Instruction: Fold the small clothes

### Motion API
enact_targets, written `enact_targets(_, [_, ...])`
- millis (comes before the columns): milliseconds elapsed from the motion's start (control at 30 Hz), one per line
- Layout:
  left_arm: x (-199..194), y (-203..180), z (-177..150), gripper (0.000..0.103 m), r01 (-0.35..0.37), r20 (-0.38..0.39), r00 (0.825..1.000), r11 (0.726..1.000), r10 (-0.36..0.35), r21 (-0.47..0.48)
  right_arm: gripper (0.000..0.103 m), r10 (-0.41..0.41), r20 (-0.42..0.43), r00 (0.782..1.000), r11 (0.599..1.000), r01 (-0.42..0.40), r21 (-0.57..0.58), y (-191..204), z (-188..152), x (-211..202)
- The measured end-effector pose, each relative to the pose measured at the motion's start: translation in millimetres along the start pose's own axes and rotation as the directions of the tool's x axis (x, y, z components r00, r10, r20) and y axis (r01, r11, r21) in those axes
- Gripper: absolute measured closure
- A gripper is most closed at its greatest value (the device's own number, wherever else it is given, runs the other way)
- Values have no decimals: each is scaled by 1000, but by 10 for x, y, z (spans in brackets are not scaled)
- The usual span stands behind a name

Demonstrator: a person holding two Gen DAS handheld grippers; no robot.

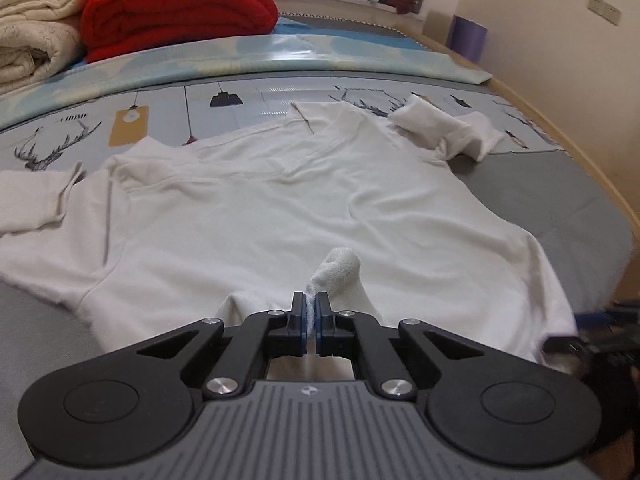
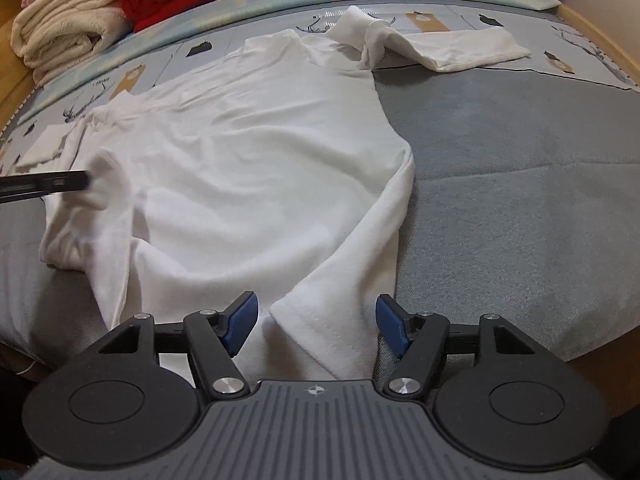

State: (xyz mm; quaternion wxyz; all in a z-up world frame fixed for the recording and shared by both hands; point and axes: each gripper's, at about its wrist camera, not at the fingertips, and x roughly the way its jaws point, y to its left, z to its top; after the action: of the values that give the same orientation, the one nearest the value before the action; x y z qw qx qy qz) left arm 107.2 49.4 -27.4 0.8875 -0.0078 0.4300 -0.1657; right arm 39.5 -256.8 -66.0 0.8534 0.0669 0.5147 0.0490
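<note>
Grey bedding (image 2: 520,184) covers the bed, patterned with antlers and lamps farther back. Nearest, the left gripper (image 1: 311,312) is pressed together, pinching a bunched fold of the white shirt (image 1: 280,200) at its near hem. The right gripper (image 2: 316,322) stands spread, its blue pads (image 2: 242,320) either side of the shirt's near right hem corner without pressing it. Across the middle the shirt lies spread flat, collar far, one sleeve crumpled at far right. Beyond, at far left, sit a folded red blanket (image 1: 176,8) and cream blankets (image 1: 36,28).
</note>
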Motion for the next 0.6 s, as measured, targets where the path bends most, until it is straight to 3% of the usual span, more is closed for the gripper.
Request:
enact_targets(233, [-466, 120, -484, 100, 75, -122, 990, 996, -70, 38, 36, -62, -22, 998, 998, 61, -16, 108, -36, 47])
enact_targets(367, [-548, 145, -724, 102, 81, -218, 974, 991, -57, 104, 39, -101, -43, 994, 995, 100, -19, 136, -67, 77])
enact_targets(433, [-513, 190, -824, 102, 64, -297, 955, 992, -28, 112, 46, -121, -45, 992, 993, 120, -24, 136, -78, 81])
enact_targets(500, [-488, 235, -890, 101, 32, -343, 939, 991, 13, 126, 61, -140, -39, 989, 990, 139, -20, 116, -85, 71])
enact_targets(600, [-552, 357, -849, 99, -8, -329, 944, 996, 36, 86, 77, -166, -32, 986, 986, 166, 5, 36, -97, 33])
